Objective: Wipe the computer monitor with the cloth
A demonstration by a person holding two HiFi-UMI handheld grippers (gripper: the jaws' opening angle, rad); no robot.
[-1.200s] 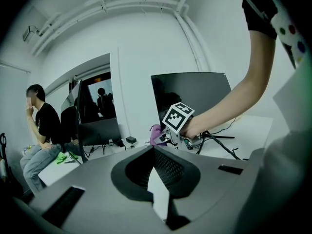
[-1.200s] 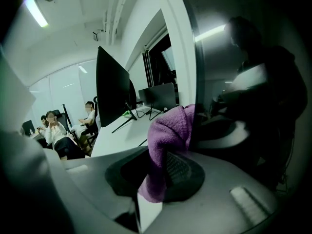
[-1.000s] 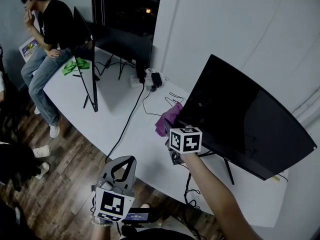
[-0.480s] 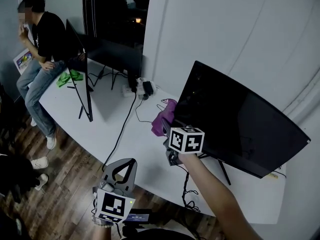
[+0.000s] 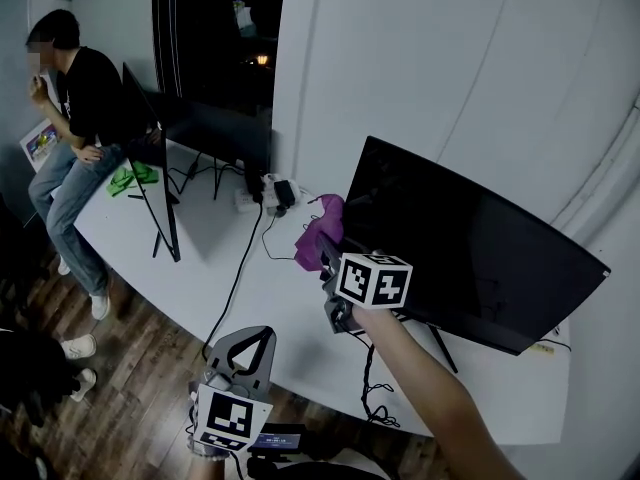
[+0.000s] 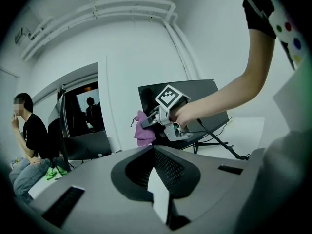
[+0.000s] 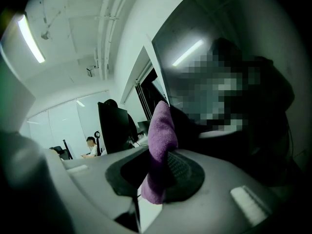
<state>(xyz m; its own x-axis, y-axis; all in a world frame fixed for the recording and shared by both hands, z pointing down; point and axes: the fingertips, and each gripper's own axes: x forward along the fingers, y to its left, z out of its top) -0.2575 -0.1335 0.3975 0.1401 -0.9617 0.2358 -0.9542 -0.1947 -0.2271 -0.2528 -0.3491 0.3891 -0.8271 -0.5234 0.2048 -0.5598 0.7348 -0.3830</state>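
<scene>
A large black monitor (image 5: 470, 258) stands on the white table (image 5: 200, 258) at the right. My right gripper (image 5: 328, 256) is shut on a purple cloth (image 5: 320, 230), holding it at the monitor's left edge. In the right gripper view the cloth (image 7: 161, 135) sticks up from my jaws (image 7: 156, 179), close to the dark screen (image 7: 195, 62). My left gripper (image 5: 255, 340) hangs low beyond the table's front edge, shut and holding nothing. The left gripper view looks over its closed jaws (image 6: 157, 189) at the right gripper (image 6: 148, 122), the cloth (image 6: 143, 133) and the monitor (image 6: 209, 101).
A second monitor (image 5: 150, 183) stands edge-on at the table's left, and a third (image 5: 215, 128) at the back. A power strip (image 5: 265, 193) and cables (image 5: 240, 268) lie between them. A green cloth (image 5: 125, 176) lies beside a seated person (image 5: 75, 118). Wooden floor (image 5: 130, 368) is below.
The head view has shifted, so everything sits a little further left and higher. The right gripper keeps the cloth by the monitor's left edge. The left gripper stays low and shut.
</scene>
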